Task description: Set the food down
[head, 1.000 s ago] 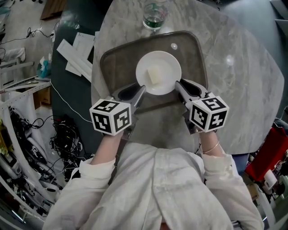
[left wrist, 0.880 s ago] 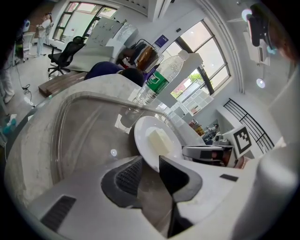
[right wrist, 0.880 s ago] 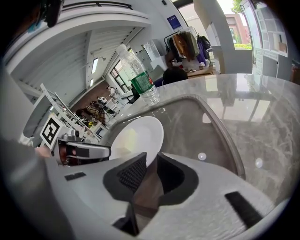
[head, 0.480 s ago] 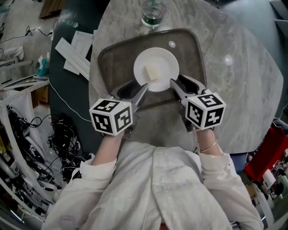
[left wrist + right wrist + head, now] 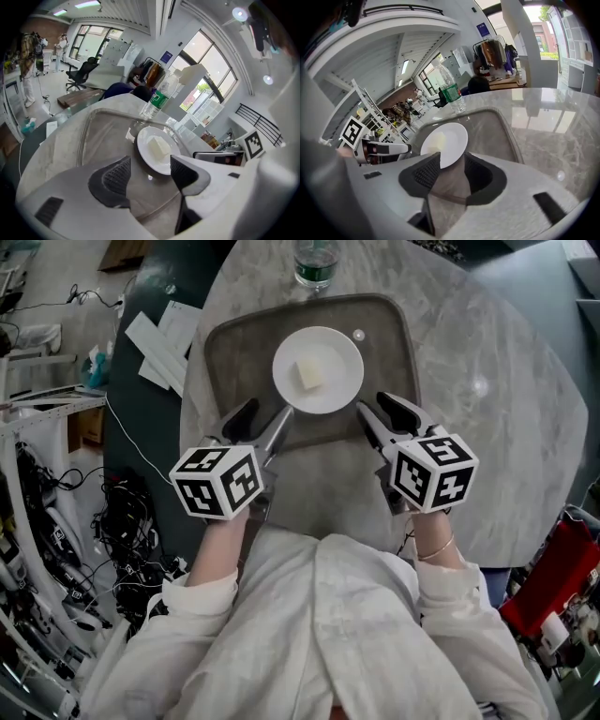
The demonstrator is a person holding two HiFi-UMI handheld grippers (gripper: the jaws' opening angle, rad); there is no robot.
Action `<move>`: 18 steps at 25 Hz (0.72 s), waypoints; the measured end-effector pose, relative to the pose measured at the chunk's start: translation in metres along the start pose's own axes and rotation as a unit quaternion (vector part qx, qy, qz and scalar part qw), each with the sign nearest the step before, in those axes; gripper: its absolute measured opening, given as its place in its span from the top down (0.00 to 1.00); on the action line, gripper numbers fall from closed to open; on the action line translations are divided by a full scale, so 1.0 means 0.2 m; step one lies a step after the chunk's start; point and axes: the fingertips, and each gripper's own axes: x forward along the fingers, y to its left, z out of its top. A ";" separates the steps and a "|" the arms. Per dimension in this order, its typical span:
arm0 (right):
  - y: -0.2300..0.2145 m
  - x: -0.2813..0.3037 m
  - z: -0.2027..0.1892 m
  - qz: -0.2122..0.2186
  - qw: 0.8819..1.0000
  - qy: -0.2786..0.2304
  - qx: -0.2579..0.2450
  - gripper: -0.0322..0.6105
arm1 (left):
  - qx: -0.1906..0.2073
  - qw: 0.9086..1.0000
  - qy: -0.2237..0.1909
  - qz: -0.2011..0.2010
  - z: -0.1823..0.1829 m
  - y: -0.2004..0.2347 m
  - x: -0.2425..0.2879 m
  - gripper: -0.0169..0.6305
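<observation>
On tray (image 5: 234, 362), plate (image 5: 339, 382) with food (image 5: 308, 373) sits free; left gripper (image 5: 267, 413), right gripper (image 5: 373, 405) just opened wide, empty. Only gripper views show whole bottle (image 5: 157, 101).

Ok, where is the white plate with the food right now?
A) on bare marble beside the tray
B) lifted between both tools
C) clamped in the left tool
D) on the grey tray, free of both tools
D: the plate rests on the tray; the left tool and right tool have just been opening, nothing between their jaws.
</observation>
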 end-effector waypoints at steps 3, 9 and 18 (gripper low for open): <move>0.03 -0.12 0.01 0.013 1.000 -0.014 -0.016 0.76 | 0.002 1.000 -0.023 -0.001 0.00 -0.10 -0.08 0.58; 0.14 -0.42 -0.01 0.054 0.996 -0.049 -0.042 0.76 | 0.017 0.998 -0.055 -0.038 -0.11 -0.42 -0.22 0.59; 0.28 -0.80 -0.13 0.091 0.987 -0.105 -0.083 0.77 | 0.055 0.990 -0.102 -0.085 -0.36 -0.81 -0.43 0.65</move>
